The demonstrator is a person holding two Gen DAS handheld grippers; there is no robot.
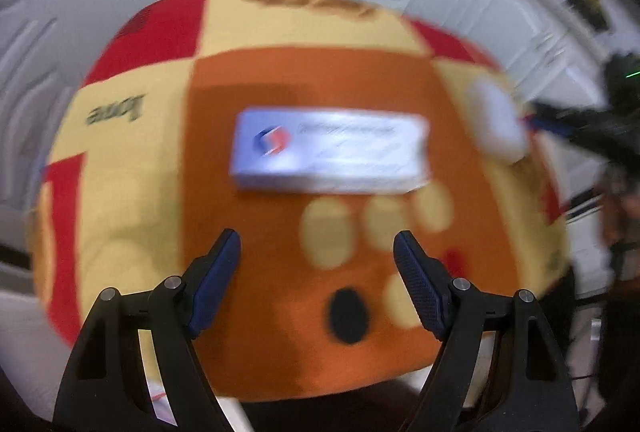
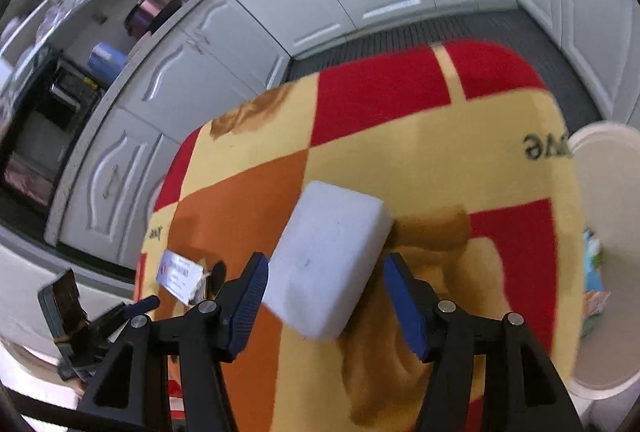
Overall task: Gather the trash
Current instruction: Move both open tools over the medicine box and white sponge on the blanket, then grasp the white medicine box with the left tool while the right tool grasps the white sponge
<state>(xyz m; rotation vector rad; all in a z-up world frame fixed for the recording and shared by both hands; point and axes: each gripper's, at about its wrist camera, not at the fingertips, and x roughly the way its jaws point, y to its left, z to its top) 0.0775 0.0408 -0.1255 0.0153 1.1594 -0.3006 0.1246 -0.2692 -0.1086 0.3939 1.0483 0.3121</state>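
- The white foam block (image 2: 332, 260) sits low in the centre of the right wrist view, lying on the patterned cloth (image 2: 420, 159) that covers the worktop.
- Your right gripper (image 2: 326, 306) has its jaws part-open around the block's near end. The left pad looks to be touching or nearly touching its side, while a clear gap shows at the right pad, so nothing is clamped.
- To do this grab well, centre the block between the pads first, push a little deeper so more of its body is bracketed, then close squarely on the long sides. It looks soft, so squeeze only enough to lift it.
- The small white carton (image 1: 330, 149) with a red-and-blue logo lies in the middle of the left wrist view, on the orange patch of cloth.
- Your left gripper (image 1: 316, 284) is wide and empty, below the carton in the frame and well short of it.
- A pale round bin (image 2: 608, 232) shows at the right edge of the right wrist view, just beside the worktop; judge it the likely drop point.
- The left wrist view is smeared by motion, so the carton's print is unreadable.
- The bin is cut off by the frame, and you cannot tell what the colourful scrap against it is.
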